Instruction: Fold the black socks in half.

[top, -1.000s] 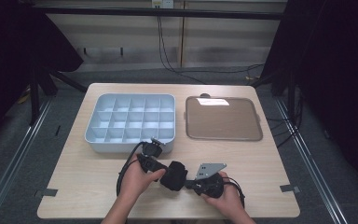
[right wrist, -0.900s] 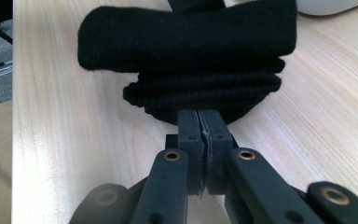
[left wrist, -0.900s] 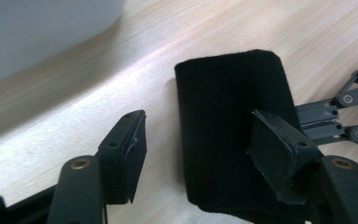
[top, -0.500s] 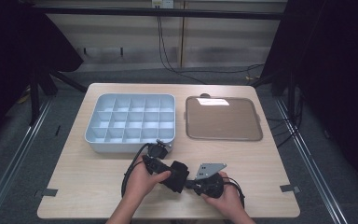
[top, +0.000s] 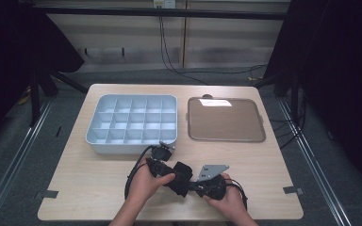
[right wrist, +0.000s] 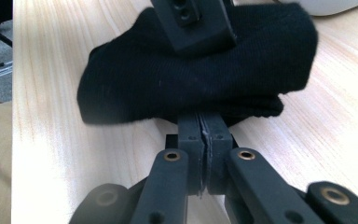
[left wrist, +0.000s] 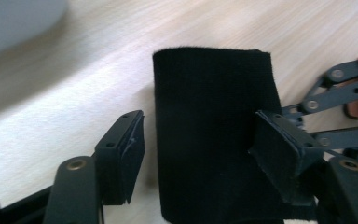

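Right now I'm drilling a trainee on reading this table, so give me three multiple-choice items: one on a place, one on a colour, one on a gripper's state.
1. Where does the black cloth lie?
A. on the bare table near its front edge
B. inside the divided bin
C. on the brown tray

2. What colour is the divided bin?
A. red
B. pale blue-grey
C. green

3. How does the right gripper stand?
A. wide open, far from the cloth
B. lying in the tray
C. shut on the cloth's edge

Answers:
1 A: the high view shows it on the wood between the two hands, in front of the bin.
2 B: its walls and cells are pale blue-grey.
3 C: in the right gripper view the pads meet, with the cloth's edge pinched between them.
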{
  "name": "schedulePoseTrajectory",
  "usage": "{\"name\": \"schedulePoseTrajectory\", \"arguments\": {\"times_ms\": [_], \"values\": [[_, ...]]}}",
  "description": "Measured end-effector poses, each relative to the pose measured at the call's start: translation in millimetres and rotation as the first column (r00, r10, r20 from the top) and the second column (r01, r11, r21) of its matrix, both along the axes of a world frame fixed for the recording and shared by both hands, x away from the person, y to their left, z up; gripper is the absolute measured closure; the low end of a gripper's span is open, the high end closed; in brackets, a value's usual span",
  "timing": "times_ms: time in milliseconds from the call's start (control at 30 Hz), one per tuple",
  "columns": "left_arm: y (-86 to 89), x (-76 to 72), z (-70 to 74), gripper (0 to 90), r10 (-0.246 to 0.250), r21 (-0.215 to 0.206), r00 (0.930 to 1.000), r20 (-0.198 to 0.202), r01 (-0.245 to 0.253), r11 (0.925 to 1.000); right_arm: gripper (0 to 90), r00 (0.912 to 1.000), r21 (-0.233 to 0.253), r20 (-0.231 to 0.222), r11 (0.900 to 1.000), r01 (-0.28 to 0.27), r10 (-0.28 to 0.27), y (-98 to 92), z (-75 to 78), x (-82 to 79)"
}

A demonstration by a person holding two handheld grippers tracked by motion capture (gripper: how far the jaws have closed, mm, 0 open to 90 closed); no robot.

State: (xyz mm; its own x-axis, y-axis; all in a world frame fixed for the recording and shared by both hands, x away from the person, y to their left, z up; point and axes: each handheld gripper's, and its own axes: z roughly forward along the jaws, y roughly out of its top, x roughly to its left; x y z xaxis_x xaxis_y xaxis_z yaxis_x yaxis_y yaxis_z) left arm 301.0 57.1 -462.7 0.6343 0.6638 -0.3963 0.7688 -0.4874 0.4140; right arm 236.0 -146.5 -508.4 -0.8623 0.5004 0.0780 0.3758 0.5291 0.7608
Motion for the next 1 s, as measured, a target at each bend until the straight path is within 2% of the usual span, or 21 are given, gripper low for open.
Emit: {"name": "schedulePoseTrajectory", "arguments": {"times_ms": [100,200,367,500,533,700,833,1000], "values": [[-4.0,-1.5,-1.2,31.1,-0.019,-0.018,0.9995,-0.024,0.018,0.9997,88.2,1.0000,0.001,-0.003,1.000,0.001,-0.001,0.1,0.0,-0.2],[-8.2,-2.7,-2.9,32.0,-0.032,-0.016,0.9990,-0.030,0.032,0.9994,88.2,1.0000,-0.001,-0.004,1.000,0.000,0.000,0.2,0.1,-0.4],[-11.2,-3.5,-1.9,45.3,-0.041,-0.009,0.9987,-0.032,0.041,0.9991,88.2,1.0000,0.000,-0.001,1.000,-0.001,0.001,0.1,0.0,-0.3],[-9.5,-3.0,3.5,63.5,-0.047,0.005,0.9985,-0.029,0.047,0.9989,88.2,1.0000,0.000,-0.002,1.000,-0.001,0.001,0.2,0.0,-0.3],[-9.6,-3.2,4.1,65.0,-0.049,0.012,0.9984,-0.029,0.049,0.9987,88.1,1.0000,0.000,-0.001,1.000,-0.001,0.001,0.2,-0.1,-0.3],[-5.5,-1.9,5.5,67.2,-0.040,-0.002,0.9980,-0.049,0.040,0.9992,86.4,1.0000,0.000,-0.001,1.000,0.004,-0.004,0.0,0.0,-0.2],[1.1,0.5,10.1,67.5,-0.028,-0.009,0.9985,-0.046,0.028,0.9996,81.3,1.0000,0.002,-0.007,1.000,0.001,-0.001,1.1,0.2,-0.9],[10.9,3.7,19.9,67.6,-0.011,-0.014,0.9993,-0.036,0.011,0.9998,75.9,0.9999,-0.003,0.010,1.000,-0.012,0.012,2.8,0.3,-1.8]]}}
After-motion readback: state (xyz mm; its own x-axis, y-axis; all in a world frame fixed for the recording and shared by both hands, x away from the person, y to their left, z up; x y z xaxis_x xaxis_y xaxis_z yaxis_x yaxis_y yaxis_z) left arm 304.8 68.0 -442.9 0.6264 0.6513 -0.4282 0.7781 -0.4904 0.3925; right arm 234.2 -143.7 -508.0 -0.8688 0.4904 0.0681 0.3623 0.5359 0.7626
